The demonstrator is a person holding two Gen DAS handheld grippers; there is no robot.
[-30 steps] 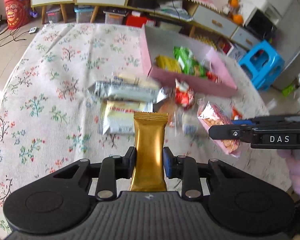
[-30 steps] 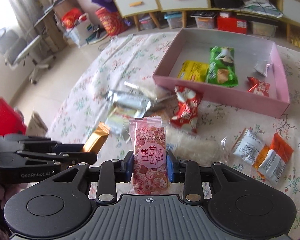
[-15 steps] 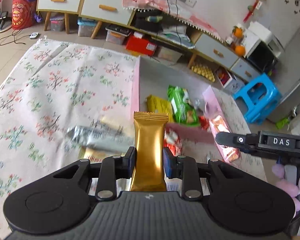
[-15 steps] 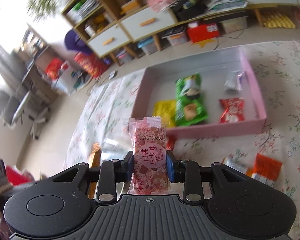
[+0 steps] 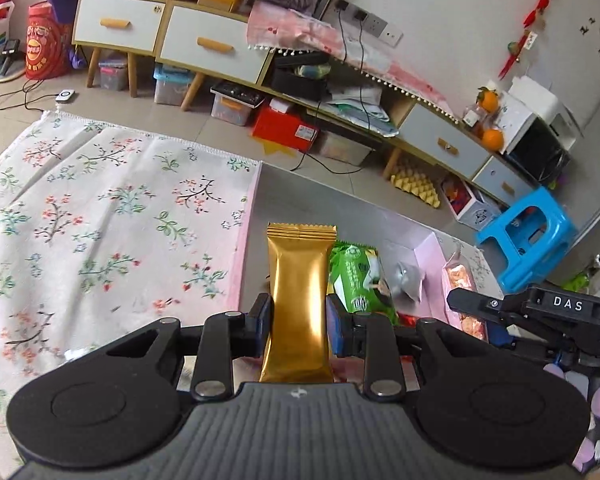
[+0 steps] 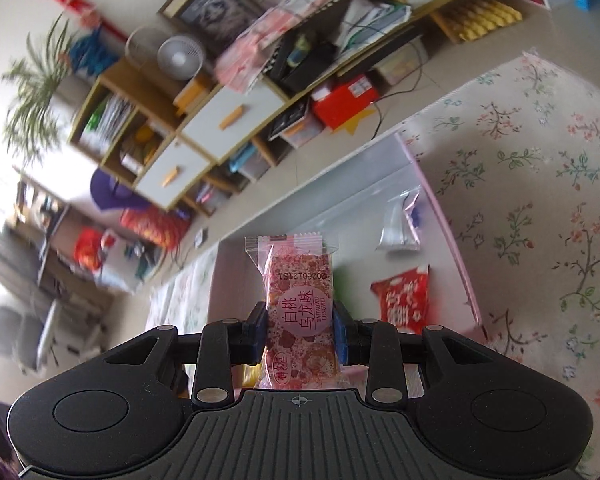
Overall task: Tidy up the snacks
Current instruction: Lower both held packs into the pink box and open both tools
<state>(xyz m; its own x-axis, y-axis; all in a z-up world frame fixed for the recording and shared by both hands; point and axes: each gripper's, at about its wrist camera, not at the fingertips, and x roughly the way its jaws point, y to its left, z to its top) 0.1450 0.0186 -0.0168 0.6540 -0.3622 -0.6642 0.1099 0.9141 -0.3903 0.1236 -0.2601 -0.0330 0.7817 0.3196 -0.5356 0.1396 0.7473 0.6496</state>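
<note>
Floral tablecloth [image 5: 100, 216] covers the work surface and carries the pink box [image 5: 242, 248], an open tray with a pale grey floor, seen from both wrist views. Inside the box lie a green snack packet [image 5: 358, 280], a red snack packet [image 6: 404, 300] and a small clear-and-silver wrapper [image 6: 400, 224] (the latter near the far right wall in the right wrist view). Left gripper [image 5: 299, 320] is poised above the box's near left portion, its fingers clamped on the gold bar [image 5: 299, 304], which stands upright between the blue pads with its crimped end pointing away from the camera. Right gripper [image 6: 300, 332] is likewise above the near end of the box, its fingers closed on the pink nougat packet [image 6: 300, 300], held upright; printed characters on its label face the camera. Right gripper also appears at the right edge of the left wrist view, just beside the box's right wall.
</note>
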